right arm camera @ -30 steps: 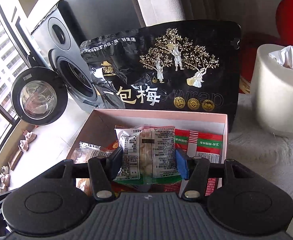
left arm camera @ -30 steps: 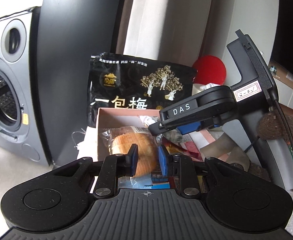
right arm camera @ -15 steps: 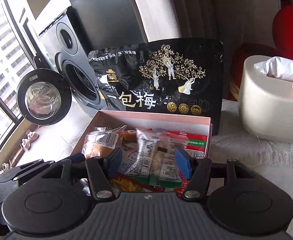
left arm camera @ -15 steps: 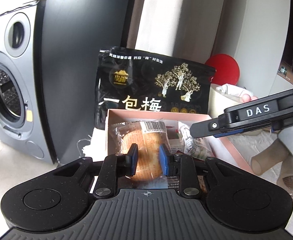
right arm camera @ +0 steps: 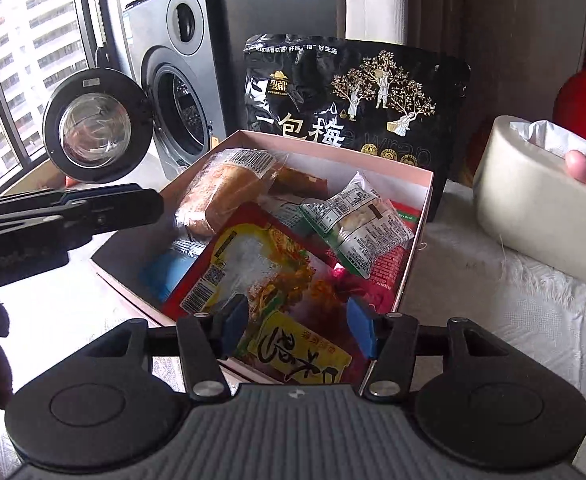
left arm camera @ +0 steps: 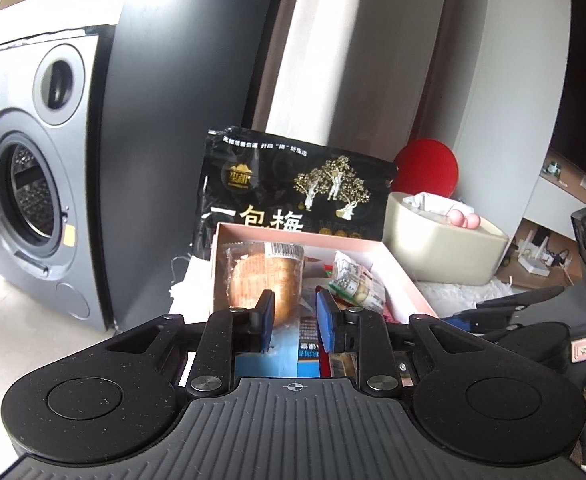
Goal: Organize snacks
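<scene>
Black bag point(right arm camera: 353, 100) reading "一包梅" stands at 12 o'clock behind the pink box point(right arm camera: 421, 216) of snacks. Only the right view shows the red noodle packet point(right arm camera: 261, 272). Both grippers' jaws released: left gripper point(left arm camera: 295, 316), right gripper point(right arm camera: 297, 328).

Washing machine point(right arm camera: 181, 80) — tissue box point(right arm camera: 541, 204)

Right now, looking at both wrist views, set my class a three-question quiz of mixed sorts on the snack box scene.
1. True or false: the pink cardboard box holds the wrapped golden bread roll.
2. What stands upright behind the box? A) black plum bag B) glass jar
3. Fill in: the right gripper is ____, nothing between its blue pads.

Key: 1 true; 2 A; 3 open.
</scene>
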Available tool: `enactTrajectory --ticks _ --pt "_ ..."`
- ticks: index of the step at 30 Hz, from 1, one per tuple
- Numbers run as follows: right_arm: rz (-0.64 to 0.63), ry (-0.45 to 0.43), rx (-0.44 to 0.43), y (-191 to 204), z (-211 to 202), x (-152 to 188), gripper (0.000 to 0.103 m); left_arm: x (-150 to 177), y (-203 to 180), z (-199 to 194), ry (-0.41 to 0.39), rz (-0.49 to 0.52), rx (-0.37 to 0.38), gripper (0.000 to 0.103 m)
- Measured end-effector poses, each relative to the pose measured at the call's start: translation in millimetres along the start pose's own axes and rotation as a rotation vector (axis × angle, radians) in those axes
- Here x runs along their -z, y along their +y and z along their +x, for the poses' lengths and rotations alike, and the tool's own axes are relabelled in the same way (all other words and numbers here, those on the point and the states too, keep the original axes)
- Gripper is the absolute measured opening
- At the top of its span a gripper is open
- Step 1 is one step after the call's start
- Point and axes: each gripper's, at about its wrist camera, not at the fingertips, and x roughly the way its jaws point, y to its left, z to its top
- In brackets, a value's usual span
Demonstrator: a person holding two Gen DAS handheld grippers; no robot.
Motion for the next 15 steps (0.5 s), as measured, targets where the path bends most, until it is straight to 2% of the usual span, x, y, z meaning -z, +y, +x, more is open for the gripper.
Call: enactTrajectory --ticks 3,7,9,10,11,15 --pt "0.079 -0.004 -0.035 -4.7 -8.5 3.3 0.055 10.5 -5.8 -19.2 0.007 0.013 -0.025 0.026" --pt "0.066 -0.106 0.009 6.4 -53.2 27.3 0.057 28.9 -18.1 -48.3 0.025 0.023 -0.035 0.026" --pt "0.071 -0.149 0.035 13.1 -81.4 48.1 0.064 38.6 -28.4 -60.9 0.049 0.038 -0.046 0.026" --pt "0.077 -0.168 0.043 15.2 -94.5 59.6 0.072 44.1 -35.4 -67.7 0.060 0.053 -0.051 0.025" --pt "0.086 -0.184 0.050 21.0 -106.5 70.9 0.076 49.4 -42.5 -74.5 0.068 0.067 -0.047 0.024" --pt "0.166 -0.194 0.078 33.9 -144.5 112.4 0.077 66.3 -64.9 -99.8 0.098 0.061 0.022 0.019"
